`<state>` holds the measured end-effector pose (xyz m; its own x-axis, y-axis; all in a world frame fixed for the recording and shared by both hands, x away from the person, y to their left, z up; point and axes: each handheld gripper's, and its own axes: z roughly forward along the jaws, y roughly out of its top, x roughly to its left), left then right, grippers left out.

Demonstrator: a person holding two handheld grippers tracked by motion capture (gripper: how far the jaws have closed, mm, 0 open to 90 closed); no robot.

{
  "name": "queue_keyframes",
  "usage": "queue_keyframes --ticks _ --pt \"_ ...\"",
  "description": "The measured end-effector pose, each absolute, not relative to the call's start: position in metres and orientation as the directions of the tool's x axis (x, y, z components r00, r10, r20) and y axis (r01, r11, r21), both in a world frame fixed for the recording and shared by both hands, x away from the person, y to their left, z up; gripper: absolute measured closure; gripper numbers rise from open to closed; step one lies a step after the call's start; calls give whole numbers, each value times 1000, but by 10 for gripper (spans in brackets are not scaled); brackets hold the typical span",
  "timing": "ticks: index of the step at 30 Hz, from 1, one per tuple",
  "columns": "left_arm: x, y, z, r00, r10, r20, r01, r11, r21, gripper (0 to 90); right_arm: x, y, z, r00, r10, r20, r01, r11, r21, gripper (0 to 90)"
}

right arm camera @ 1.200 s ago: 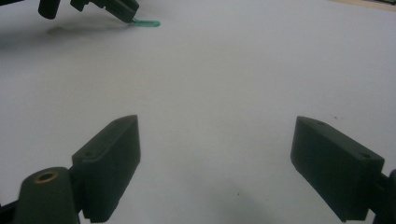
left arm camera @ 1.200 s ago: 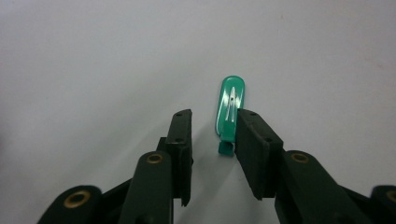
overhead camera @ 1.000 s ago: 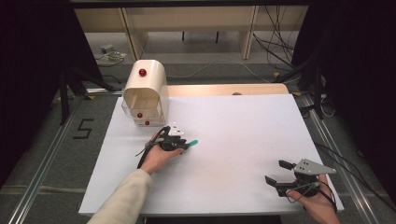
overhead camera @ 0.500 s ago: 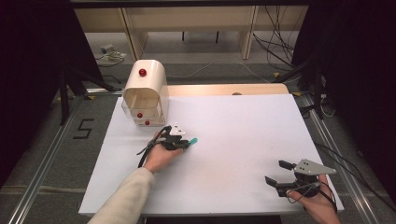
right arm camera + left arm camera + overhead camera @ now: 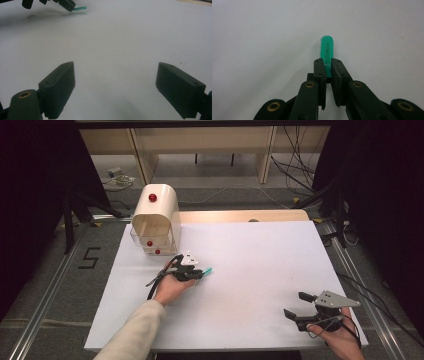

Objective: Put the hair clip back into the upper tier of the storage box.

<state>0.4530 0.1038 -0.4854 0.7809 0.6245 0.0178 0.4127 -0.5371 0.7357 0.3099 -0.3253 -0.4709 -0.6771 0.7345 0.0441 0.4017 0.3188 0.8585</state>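
A small translucent green tube [image 5: 327, 48] sticks out forward from my left gripper [image 5: 327, 62], whose two black jaws press on its near end. From the high view, that left gripper [image 5: 200, 272] sits low over the white table's left middle, with the green tube [image 5: 208, 270] pointing right. My right gripper [image 5: 295, 304] rests near the front right corner, held in a hand. Its jaws stand wide apart with bare table between them [image 5: 116, 68]. Far off in the right gripper view the green tube [image 5: 80, 8] shows in the other gripper's jaws.
A cream domed box [image 5: 156, 217] with red knobs stands at the table's back left, close behind my left hand. The white tabletop [image 5: 260, 250] stretches between the two grippers. A wooden strip [image 5: 240, 216] borders the far edge, with cables on the floor beyond.
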Motion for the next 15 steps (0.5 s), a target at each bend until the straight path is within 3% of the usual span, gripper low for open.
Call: queue_keyframes --ticks 15 --pt "446 111 -473 775 631 17 399 -510 762 829 310 -325 -471 -675 736 46 403 316 859 168"
